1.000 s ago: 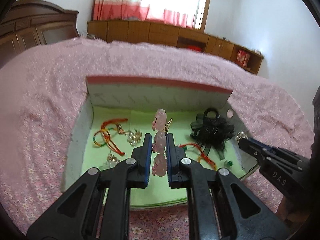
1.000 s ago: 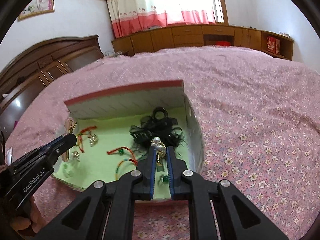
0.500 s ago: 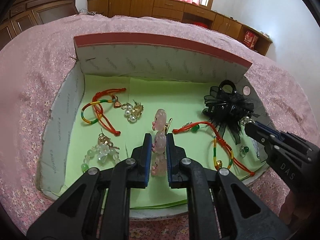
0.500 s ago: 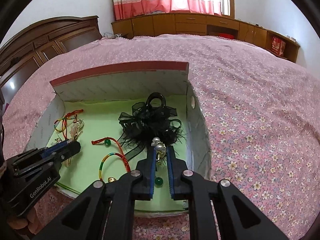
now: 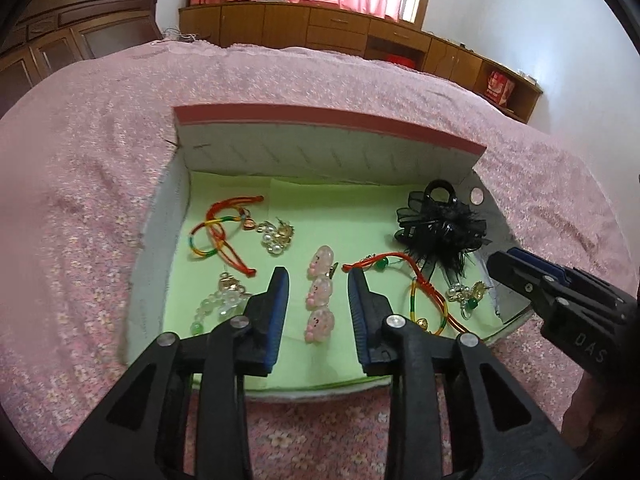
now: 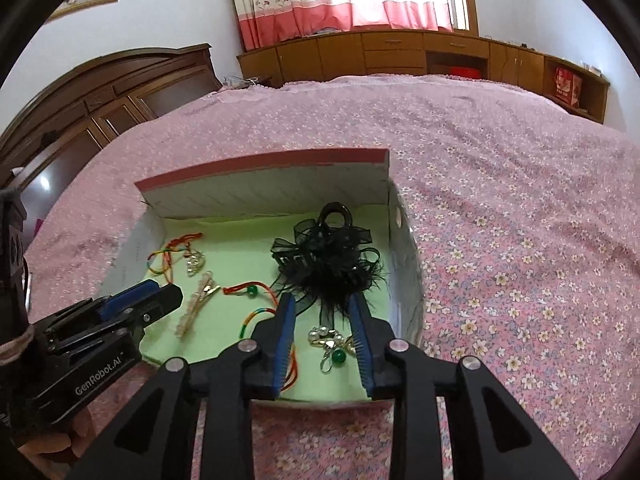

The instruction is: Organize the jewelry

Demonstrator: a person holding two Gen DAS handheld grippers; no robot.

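Both pieces have left your jaws since a second ago and now lie in the box.

Your left gripper (image 5: 318,300) is opening, the pink hair clip (image 5: 320,292) lying loose between its spread pads; your right gripper (image 6: 322,334) is opening around the pearl-and-green earring (image 6: 332,346), untouched. Bracelets, earrings and the black feather clip (image 6: 328,260) all lie inside the cardboard box (image 5: 320,124), so little seems left. Only your left view shows the clear bead earring (image 5: 220,300).
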